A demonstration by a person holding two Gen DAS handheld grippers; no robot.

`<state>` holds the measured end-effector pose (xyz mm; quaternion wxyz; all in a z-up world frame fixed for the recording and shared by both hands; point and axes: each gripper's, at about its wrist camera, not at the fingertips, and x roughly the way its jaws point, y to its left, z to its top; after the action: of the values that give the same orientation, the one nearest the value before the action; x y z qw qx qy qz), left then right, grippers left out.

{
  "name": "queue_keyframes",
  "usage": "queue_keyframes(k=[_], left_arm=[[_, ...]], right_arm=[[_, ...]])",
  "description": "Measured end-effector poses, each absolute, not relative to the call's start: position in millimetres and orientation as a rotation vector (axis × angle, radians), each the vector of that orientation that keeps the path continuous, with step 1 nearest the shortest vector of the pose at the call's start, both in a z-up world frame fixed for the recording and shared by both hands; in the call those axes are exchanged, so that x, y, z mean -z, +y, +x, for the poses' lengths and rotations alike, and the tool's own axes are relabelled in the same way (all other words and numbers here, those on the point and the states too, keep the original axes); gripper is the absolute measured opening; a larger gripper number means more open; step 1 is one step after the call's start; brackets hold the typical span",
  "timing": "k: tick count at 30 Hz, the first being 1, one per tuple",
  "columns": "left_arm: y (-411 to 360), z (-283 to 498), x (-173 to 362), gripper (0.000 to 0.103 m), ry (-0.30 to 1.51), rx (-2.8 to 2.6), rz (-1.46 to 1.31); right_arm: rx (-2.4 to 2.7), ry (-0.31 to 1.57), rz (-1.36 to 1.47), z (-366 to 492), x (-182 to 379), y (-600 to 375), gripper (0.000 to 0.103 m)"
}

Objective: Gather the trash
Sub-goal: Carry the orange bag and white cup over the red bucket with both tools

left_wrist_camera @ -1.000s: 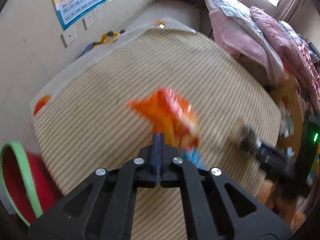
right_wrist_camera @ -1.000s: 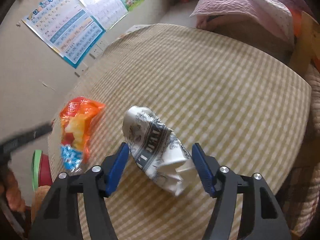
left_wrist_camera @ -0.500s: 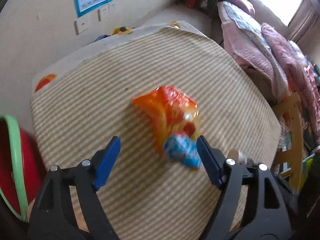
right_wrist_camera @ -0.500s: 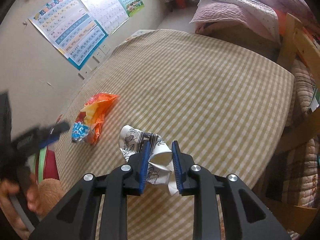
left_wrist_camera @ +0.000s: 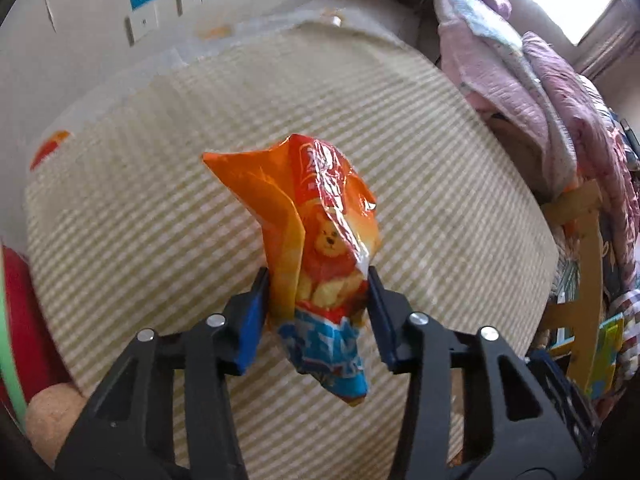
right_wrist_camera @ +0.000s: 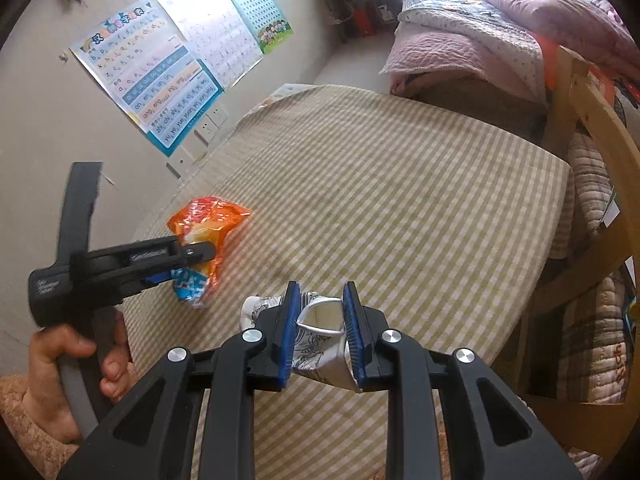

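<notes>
Between left gripper [left_wrist_camera: 318, 300] fingers: snack bag [left_wrist_camera: 316, 248]

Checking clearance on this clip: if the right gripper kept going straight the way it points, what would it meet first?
Apart from the crumpled paper cup the right gripper already holds, probably the checked tablecloth: it fills the view ahead with nothing on it in that line. The snack bag lies off left. Depth is uncertain.

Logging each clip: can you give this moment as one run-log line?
left gripper: shut on orange plastic snack bag | right gripper: shut on crumpled white patterned paper cup | both over checked tablecloth | bin drop: not yet done
</notes>
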<state>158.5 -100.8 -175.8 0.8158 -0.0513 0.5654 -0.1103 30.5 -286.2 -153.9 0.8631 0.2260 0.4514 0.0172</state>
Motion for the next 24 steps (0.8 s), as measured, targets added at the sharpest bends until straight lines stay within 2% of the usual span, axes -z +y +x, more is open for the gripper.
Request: queue_keyframes(k=[4,10,24], left_arm=[[-88,126,135,0.045,1.071,0.245,-0.017],[-59,84,96,0.045,0.962,0.244,0.029],[-11,42,50,0.045,0.823,0.234,-0.002]], right_arm=[[-0.042,0.917,0.455,28,140,-278,0.021],[-0.048,0.902,0.413,26,126,-259,0.021],[-0.092,0.841,0.308,20,78,-210,0.021]])
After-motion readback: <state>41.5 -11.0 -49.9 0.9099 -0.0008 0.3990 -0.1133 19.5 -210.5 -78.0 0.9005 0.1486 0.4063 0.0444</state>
